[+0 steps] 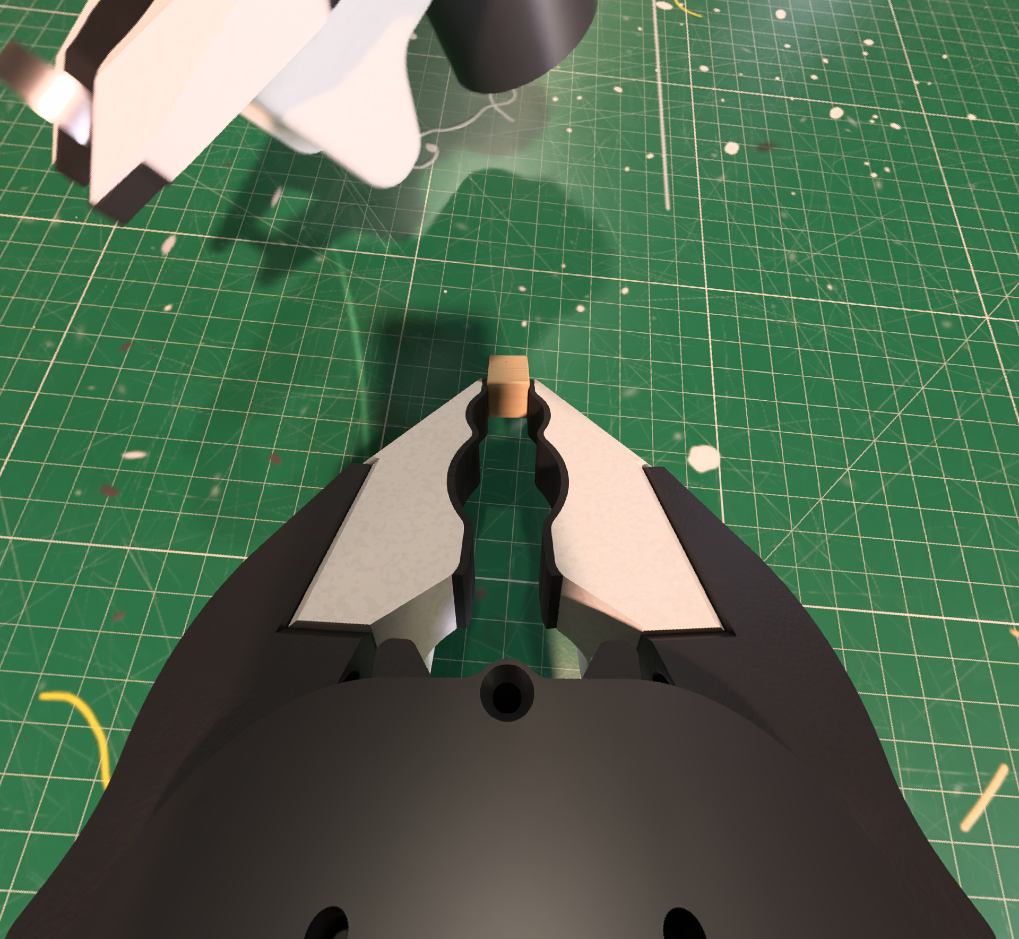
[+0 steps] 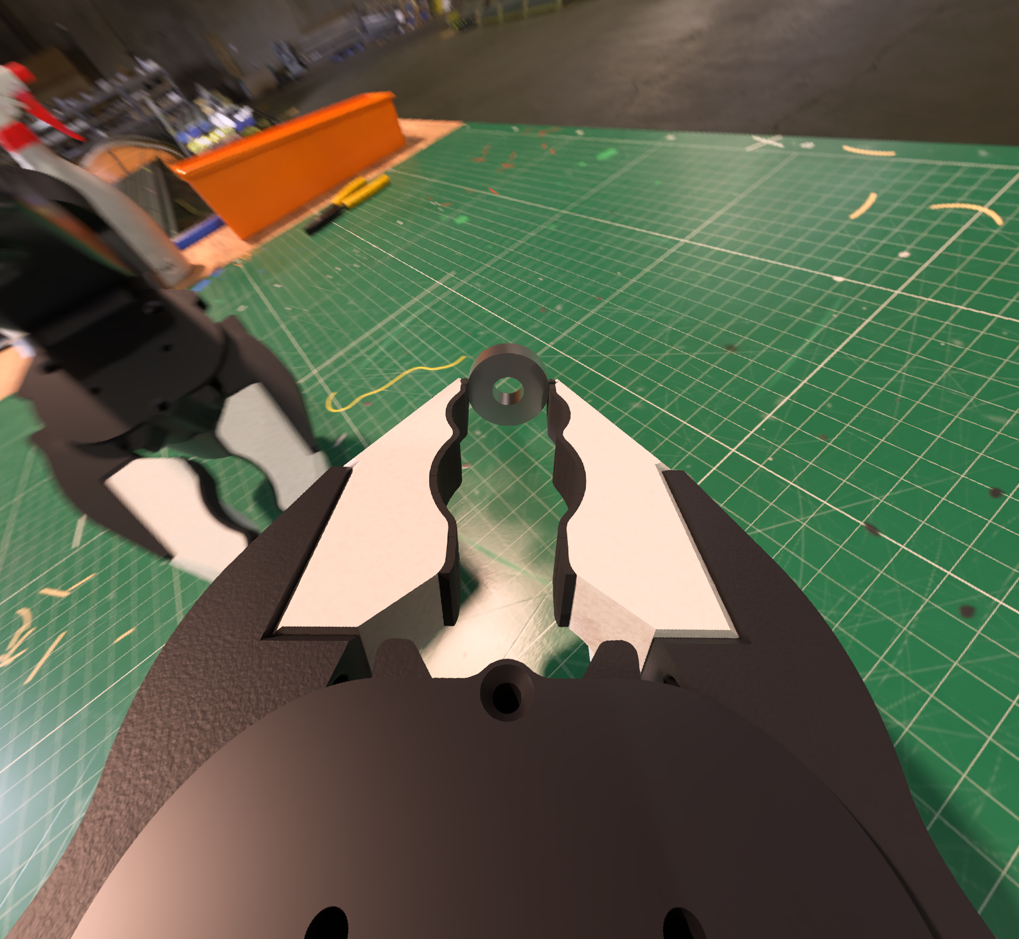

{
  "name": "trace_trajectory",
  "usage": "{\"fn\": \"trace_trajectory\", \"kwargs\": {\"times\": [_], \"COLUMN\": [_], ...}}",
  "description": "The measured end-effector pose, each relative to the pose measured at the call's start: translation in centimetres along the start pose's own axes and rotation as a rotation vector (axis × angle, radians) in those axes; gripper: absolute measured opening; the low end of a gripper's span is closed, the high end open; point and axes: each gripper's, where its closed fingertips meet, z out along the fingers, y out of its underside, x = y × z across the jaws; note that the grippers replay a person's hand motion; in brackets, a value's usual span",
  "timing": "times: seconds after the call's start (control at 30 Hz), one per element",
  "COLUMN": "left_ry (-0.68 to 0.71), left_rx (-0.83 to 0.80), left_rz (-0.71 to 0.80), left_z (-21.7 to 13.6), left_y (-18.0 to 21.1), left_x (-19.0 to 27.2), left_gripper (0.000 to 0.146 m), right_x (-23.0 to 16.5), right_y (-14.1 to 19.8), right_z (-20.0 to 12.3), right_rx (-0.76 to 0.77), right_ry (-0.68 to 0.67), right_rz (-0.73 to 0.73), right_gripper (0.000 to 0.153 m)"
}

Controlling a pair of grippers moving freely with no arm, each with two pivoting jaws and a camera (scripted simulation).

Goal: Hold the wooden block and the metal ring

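Note:
My left gripper (image 1: 508,394) is shut on a small light wooden block (image 1: 508,387), pinched between its fingertips above the green cutting mat (image 1: 772,416). My right gripper (image 2: 507,395) is shut on a grey metal ring (image 2: 507,392), held upright at its fingertips with the hole facing the camera, above the mat (image 2: 772,361). The right gripper also shows blurred in the left wrist view (image 1: 248,57) at the upper left, with part of the ring (image 1: 44,85) shining at its tip. The left gripper shows in the right wrist view (image 2: 165,444) at the left.
An orange bin (image 2: 298,162) stands at the mat's far left edge, with yellow-handled pliers (image 2: 347,201) beside it. A spray bottle (image 2: 22,129) stands at the far left. Yellow wire scraps (image 2: 386,383) and flecks lie on the mat. The mat's far edge runs behind.

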Motion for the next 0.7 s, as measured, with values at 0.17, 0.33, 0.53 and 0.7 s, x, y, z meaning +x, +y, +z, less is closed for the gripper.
{"fn": "trace_trajectory", "kwargs": {"times": [0.17,0.33,0.53,0.7], "left_ry": [-0.010,-0.022,-0.036,-0.037], "left_rx": [-0.011,-0.021,-0.042,-0.043], "left_rz": [-0.011,-0.013,0.004,-0.001], "left_z": [0.1,0.1,0.3,0.3], "left_y": [0.1,0.3,0.6,0.6], "left_x": [-0.2,-0.5,-0.5,-0.6], "left_gripper": [0.013,0.012,0.012,0.012], "right_x": [1.5,2.2,2.8,3.0], "right_y": [0.4,0.9,1.3,1.8], "right_z": [3.5,5.1,5.5,5.5], "right_rx": [-0.095,-0.162,-0.193,-0.230], "right_ry": [0.081,0.139,0.149,0.166], "right_rz": [0.007,-0.026,0.016,-0.005], "right_gripper": [0.028,0.028,0.028,0.028]}}
